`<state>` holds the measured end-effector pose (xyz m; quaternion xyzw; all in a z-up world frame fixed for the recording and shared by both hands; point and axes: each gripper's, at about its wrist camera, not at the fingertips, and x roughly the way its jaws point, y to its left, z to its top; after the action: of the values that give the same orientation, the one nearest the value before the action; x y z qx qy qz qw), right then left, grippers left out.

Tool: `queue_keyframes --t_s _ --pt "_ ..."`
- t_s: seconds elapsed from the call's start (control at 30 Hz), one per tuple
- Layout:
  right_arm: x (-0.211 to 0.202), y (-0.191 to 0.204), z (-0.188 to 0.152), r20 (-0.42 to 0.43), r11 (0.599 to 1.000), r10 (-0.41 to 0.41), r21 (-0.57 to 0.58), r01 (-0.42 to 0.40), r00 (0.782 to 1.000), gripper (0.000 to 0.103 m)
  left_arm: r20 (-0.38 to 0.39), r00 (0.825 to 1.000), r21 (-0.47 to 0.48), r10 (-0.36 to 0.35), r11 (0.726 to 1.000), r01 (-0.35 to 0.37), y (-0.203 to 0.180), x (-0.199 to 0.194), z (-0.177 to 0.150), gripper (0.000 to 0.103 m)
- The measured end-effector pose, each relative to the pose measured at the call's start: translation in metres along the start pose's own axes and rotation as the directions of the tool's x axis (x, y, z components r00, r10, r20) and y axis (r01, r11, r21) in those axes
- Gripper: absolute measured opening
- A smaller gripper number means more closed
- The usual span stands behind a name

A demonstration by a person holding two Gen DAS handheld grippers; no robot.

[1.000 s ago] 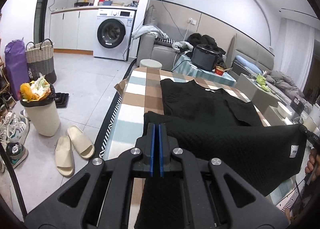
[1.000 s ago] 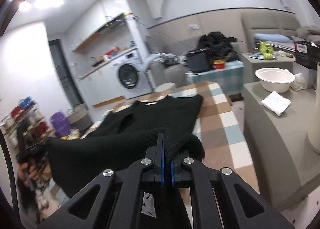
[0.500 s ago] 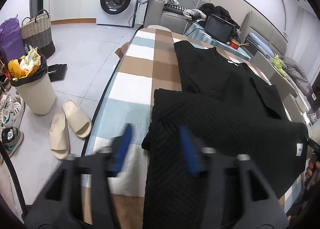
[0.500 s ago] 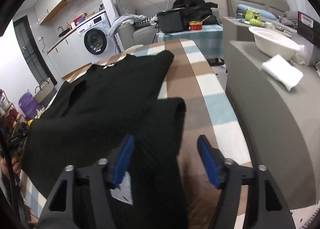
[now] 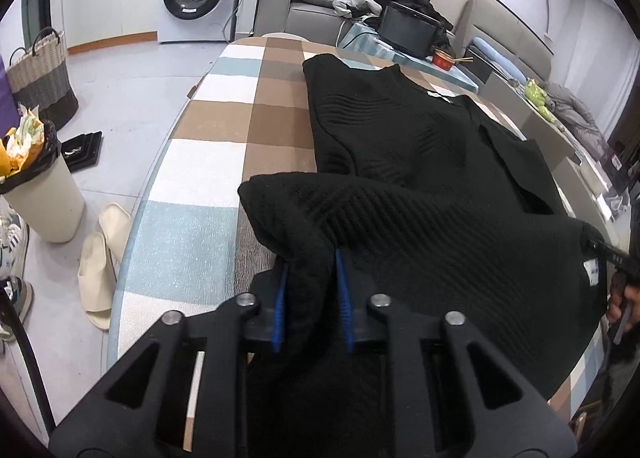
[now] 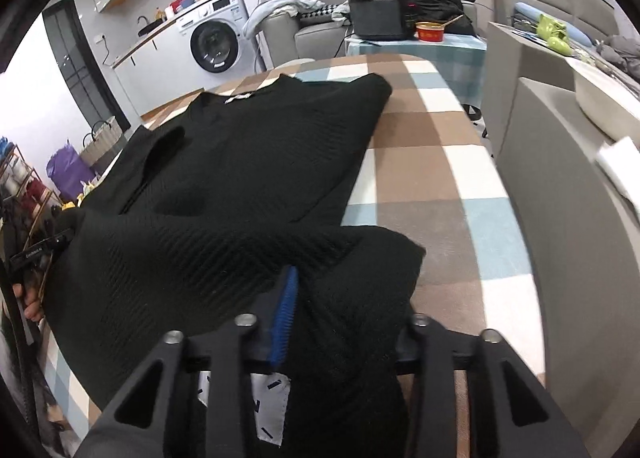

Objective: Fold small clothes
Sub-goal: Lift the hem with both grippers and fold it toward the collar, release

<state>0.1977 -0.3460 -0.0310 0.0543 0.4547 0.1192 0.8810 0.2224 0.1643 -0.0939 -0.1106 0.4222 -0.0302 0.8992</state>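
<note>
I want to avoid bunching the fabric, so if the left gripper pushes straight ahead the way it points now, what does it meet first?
The black knit top itself: a bunched fold of it already sits between the left gripper fingers, with more fabric and the checked table cover beyond. Depth is unclear.
</note>
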Motion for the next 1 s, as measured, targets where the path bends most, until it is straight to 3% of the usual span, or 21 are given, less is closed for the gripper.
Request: queue_keyframes --t_s 0.53,0.83,1.0 --pt "-0.007 0.007 -0.021 -0.006 0.999 0.020 -0.026 -0.020 1.000 0.028 0.009 0.999 0.063 0.036 0.997 -0.036 -0.017 -0.048 -0.060 0.011" --pt "-0.022 0.004 -0.036 -0.026 0.999 0.021 -0.045 -0.022 0.999 0.028 -0.011 1.000 0.060 0.013 0.998 -0.012 -0.023 -0.076 -0.091 0.011" --pt "-0.022 -0.010 -0.036 -0.012 1.000 -0.005 0.023 0.005 1.000 0.043 0.011 0.999 0.014 0.035 0.999 -0.035 -0.012 -0.089 -0.094 0.011"
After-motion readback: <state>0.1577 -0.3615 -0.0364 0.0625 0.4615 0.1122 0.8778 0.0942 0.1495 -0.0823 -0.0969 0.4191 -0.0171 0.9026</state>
